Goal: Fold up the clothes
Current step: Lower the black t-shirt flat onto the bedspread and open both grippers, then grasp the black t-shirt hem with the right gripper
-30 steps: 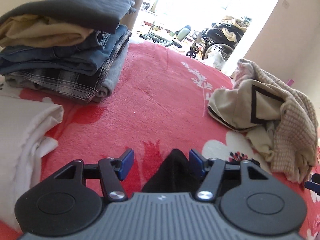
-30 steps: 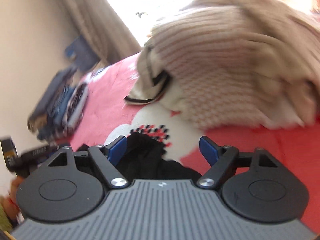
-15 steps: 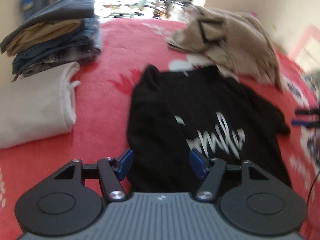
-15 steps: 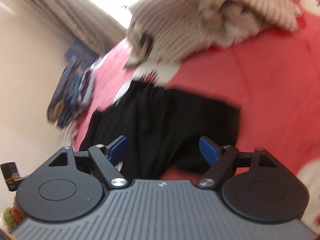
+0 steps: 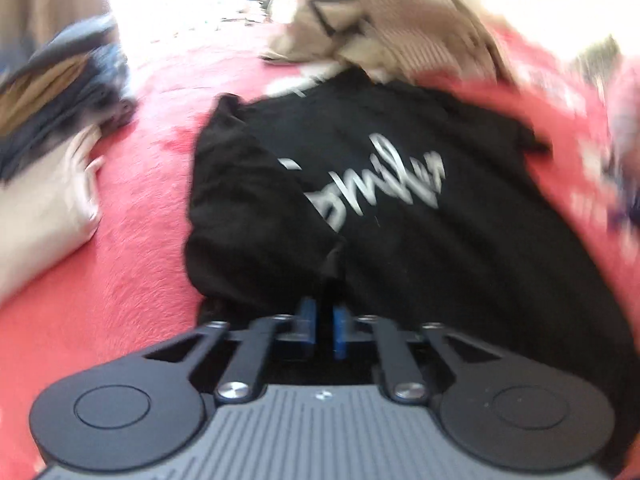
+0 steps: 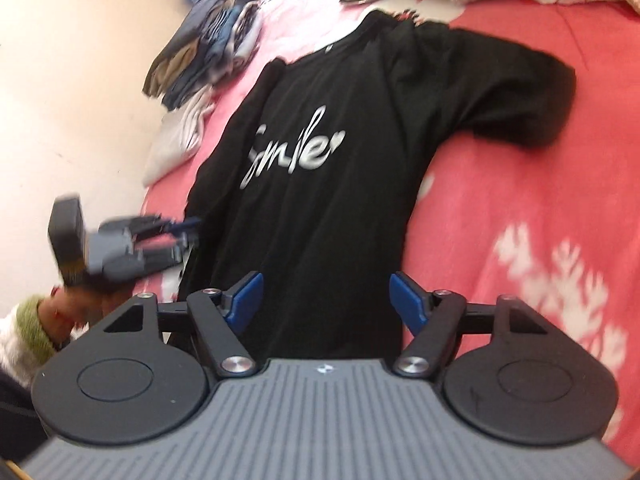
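Lying flat on the red blanket (image 6: 520, 184) is a black T-shirt (image 6: 320, 200) with white curly writing on its front. Its neck points away, toward the far end of the bed, and its bottom edge is close to both cameras.

On the far left, in the left wrist view, a folded cream cloth (image 5: 40, 216) rests on the blanket. Just behind it sits a stack of folded clothes (image 5: 60, 96), blurry in this view. The stack has dark, tan and blue layers.

Next comes the left gripper (image 5: 323, 326). Its blue tips are pressed almost together, and a pinch of the shirt's bottom edge is squeezed between them. The left side of the shirt looks folded over onto its front there, covering the start of the writing. In the right wrist view this same tool shows at the left, blurry, with a hand (image 6: 80, 300) under it and a green cuff (image 6: 34, 328) at the wrist.

The right gripper (image 6: 326, 300) has its blue tips spread wide apart. The shirt's bottom edge lies between them, but they are not squeezing it.

Farther right, one sleeve (image 6: 532, 104) sticks out over the blanket. Beyond the shirt's neck lies a loose heap of beige clothes (image 5: 392, 28).
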Motion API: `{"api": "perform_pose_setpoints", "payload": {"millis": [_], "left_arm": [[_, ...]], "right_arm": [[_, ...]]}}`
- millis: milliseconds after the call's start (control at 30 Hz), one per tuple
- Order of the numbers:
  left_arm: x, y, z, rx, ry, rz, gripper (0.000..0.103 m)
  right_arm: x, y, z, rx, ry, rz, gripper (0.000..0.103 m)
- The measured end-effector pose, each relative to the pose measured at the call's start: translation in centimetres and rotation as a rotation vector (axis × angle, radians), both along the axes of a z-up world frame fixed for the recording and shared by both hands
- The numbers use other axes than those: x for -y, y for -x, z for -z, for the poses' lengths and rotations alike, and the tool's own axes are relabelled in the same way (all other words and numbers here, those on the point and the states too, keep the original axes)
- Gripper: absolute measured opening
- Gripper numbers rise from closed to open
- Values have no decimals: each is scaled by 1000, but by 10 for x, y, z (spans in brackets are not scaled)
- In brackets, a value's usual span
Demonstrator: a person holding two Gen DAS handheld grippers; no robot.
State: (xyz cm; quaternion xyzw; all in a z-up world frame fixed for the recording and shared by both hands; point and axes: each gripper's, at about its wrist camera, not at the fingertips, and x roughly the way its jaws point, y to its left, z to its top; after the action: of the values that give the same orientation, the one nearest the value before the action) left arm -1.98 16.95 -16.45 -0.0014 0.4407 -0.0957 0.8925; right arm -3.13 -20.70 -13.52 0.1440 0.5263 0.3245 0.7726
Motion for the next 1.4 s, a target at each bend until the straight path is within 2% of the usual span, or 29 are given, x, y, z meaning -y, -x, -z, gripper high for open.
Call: {"api": "perform_pose_setpoints", "payload": {"millis": [67, 167, 333, 367, 400, 433, 467, 533, 567, 600, 667, 767, 867, 933, 1000, 1100, 1267, 1400], "left_arm": [[-23, 0, -16, 19, 93, -72, 5], [-63, -4, -46, 89, 105, -185, 5], [-131, -37, -52, 124, -38, -413, 8], [-145, -43, -53, 130, -69, -459, 13], [-159, -50, -54, 136, -99, -505, 28], [-173, -57, -54, 141, -130, -550, 49], [-186, -64, -55, 147, -161, -596, 55], [-197, -66, -50, 140, -226, -673, 56], [-196, -62, -52, 147, -219, -693, 56], [-191, -55, -55, 161, -178, -689, 56], [-171, -37, -66, 175, -90, -578, 56], [-120, -10, -75, 109, 33, -321, 58], [-65, 20, -61, -16, 198, -96, 59], [-33, 40, -43, -118, 326, 4, 59], [-9, 57, -27, -199, 397, 81, 59], [13, 82, -10, -279, 403, 140, 59], [-1, 109, 6, -414, 473, 204, 59], [-20, 122, 13, -474, 372, 195, 59]], "right_arm": [[0, 11, -2, -2, -2, 3, 67], [2, 23, -3, -4, -5, 15, 66], [2, 27, 3, -20, 3, 24, 66], [1, 26, 4, -24, 5, 23, 66], [0, 26, 5, -27, 7, 23, 66], [0, 26, 7, -31, 8, 22, 66], [-1, 26, 8, -34, 9, 21, 66], [-2, 27, 8, -28, 15, 22, 66], [-2, 28, 7, -22, 18, 23, 66], [-2, 28, 7, -16, 21, 25, 66], [-2, 30, 6, -5, 27, 28, 66], [-3, 29, 5, 10, 34, 32, 66], [-5, 26, 7, 14, 25, 33, 66], [-8, 26, 10, 12, 21, 28, 66], [-10, 26, 13, 13, 25, 21, 66], [-11, 30, 14, 16, 39, 21, 66], [-2, 43, 17, -7, 43, 34, 66], [5, 53, 24, -53, 52, 32, 66]]}}
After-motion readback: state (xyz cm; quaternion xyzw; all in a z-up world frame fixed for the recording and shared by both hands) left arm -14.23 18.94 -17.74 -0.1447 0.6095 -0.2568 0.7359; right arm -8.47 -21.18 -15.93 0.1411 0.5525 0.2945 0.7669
